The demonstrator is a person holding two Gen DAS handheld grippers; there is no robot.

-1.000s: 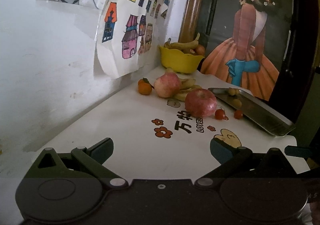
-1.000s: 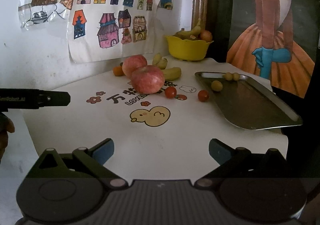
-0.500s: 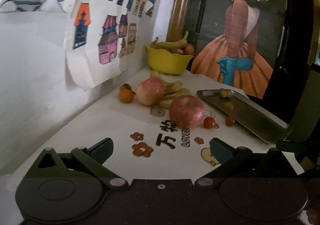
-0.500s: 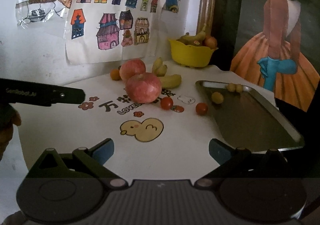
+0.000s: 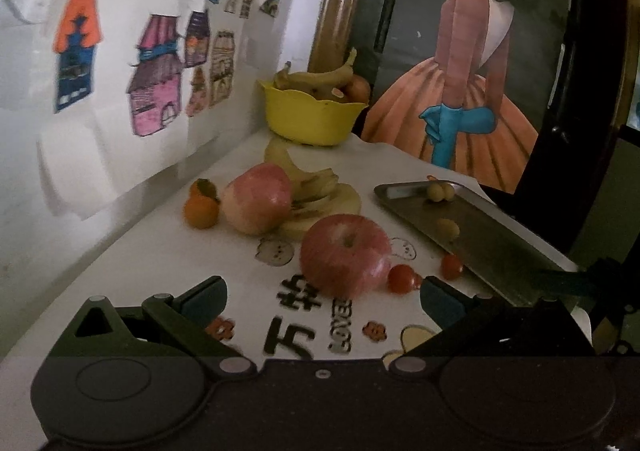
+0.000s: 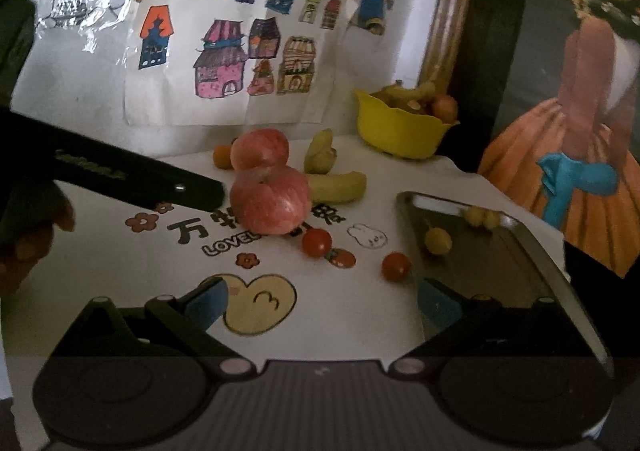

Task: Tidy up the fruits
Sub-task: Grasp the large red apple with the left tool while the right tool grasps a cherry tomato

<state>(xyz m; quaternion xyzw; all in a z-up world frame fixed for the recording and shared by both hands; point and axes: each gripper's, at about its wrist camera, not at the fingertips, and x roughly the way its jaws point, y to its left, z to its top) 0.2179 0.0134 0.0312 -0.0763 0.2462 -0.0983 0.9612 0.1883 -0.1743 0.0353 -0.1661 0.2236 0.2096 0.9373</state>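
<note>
A red apple [image 5: 346, 255] lies on the white table, just ahead of my open left gripper [image 5: 322, 297] and slightly right of its centre. Behind it sit a second apple [image 5: 258, 199], a small orange [image 5: 201, 207] and bananas [image 5: 320, 195]. Two cherry tomatoes [image 5: 402, 278] [image 5: 452, 266] lie beside the metal tray [image 5: 500, 251]. In the right wrist view my open right gripper [image 6: 324, 301] hovers over the duck print, empty, with the tomatoes [image 6: 317, 243] [image 6: 396, 266] ahead of it. The left gripper's finger [image 6: 192, 191] ends next to the near apple [image 6: 272, 201].
A yellow bowl [image 6: 400, 127] holding bananas and a round fruit stands at the back by the wall. The tray [image 6: 520, 283] on the right holds small yellow fruits [image 6: 438, 240]. Drawings hang on the left wall. A hand [image 6: 36, 227] holds the left gripper.
Both grippers have moved forward toward the fruit. The left one has come close to the near apple. Both stay open and no fruit has shifted.
</note>
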